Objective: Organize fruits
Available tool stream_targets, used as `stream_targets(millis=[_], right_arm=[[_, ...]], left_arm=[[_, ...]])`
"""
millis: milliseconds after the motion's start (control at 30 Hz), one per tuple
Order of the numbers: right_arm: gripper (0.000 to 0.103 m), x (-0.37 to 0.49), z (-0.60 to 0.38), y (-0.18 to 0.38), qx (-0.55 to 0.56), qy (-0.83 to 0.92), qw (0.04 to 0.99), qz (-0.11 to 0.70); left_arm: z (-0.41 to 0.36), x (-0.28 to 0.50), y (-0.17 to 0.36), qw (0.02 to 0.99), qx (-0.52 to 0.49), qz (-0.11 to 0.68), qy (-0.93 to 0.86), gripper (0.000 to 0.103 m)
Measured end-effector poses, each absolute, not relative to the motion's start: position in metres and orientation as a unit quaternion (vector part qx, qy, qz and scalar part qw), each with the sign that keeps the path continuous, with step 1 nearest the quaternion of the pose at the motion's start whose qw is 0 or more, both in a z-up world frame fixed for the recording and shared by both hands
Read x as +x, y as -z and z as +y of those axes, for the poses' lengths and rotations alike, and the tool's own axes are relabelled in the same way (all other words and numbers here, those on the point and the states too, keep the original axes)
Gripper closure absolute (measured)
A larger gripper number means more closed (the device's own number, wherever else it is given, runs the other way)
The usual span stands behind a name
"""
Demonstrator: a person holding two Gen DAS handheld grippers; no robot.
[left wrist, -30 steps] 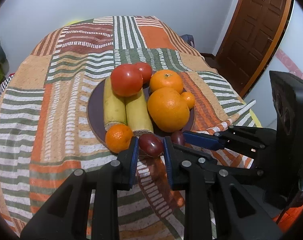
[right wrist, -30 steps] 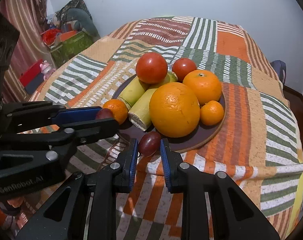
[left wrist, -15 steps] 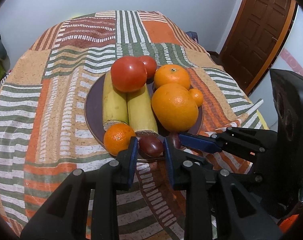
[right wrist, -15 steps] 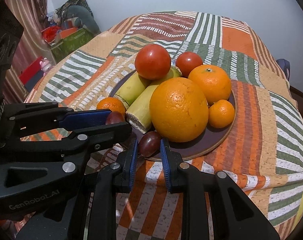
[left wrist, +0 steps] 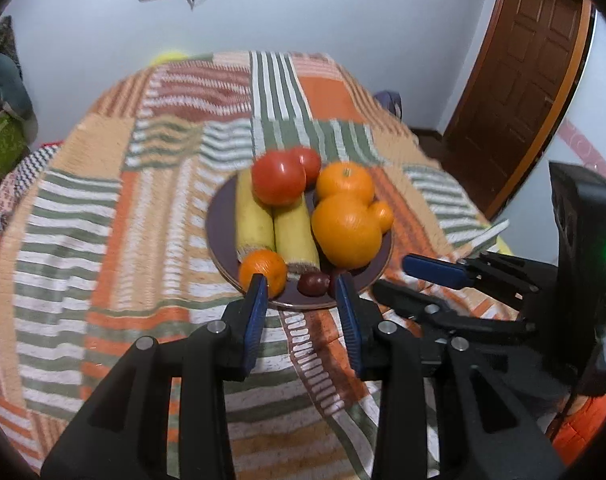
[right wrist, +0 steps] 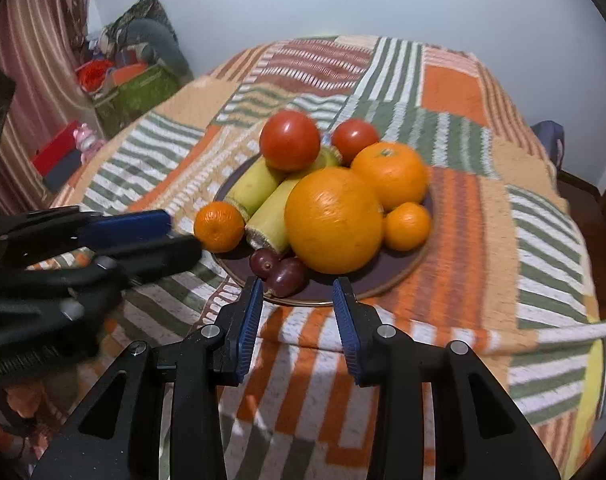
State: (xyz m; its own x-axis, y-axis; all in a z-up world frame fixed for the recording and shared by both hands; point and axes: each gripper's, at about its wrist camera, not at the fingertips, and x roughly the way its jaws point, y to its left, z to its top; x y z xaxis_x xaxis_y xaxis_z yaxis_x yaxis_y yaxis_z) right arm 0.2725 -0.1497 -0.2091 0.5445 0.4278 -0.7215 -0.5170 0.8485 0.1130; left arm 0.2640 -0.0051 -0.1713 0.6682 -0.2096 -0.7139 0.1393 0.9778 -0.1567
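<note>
A dark round plate (left wrist: 219, 236) (right wrist: 407, 268) on the striped tablecloth holds two tomatoes (left wrist: 278, 178), two cut bananas (left wrist: 255, 220), a big orange (right wrist: 333, 220), smaller oranges (right wrist: 219, 227) and two dark grapes (right wrist: 287, 276) (left wrist: 313, 283) at its near edge. My left gripper (left wrist: 303, 300) is open and empty, just short of the plate's near rim. My right gripper (right wrist: 297, 298) is open and empty, close before the grapes. Each gripper also shows in the other's view.
The patchwork tablecloth (left wrist: 123, 220) covers the table. A brown door (left wrist: 519, 80) stands at the right. Boxes and clutter (right wrist: 123, 80) lie on the floor to the left of the table, by a curtain.
Both grippers have opened and let go of their grapes, which now lie on the plate's near edge. Both grippers have drawn back and up from the plate.
</note>
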Motion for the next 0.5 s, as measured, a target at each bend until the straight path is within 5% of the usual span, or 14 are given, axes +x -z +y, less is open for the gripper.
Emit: stream_targets(millis=[500], right_arm=[[0.07, 0.161, -0.197, 0.067, -0.002, -0.255, 0.943, 0.214]], left_arm=[[-0.003, 0.129, 0.028, 0.976, -0.027, 0.205, 0.062, 0.068]])
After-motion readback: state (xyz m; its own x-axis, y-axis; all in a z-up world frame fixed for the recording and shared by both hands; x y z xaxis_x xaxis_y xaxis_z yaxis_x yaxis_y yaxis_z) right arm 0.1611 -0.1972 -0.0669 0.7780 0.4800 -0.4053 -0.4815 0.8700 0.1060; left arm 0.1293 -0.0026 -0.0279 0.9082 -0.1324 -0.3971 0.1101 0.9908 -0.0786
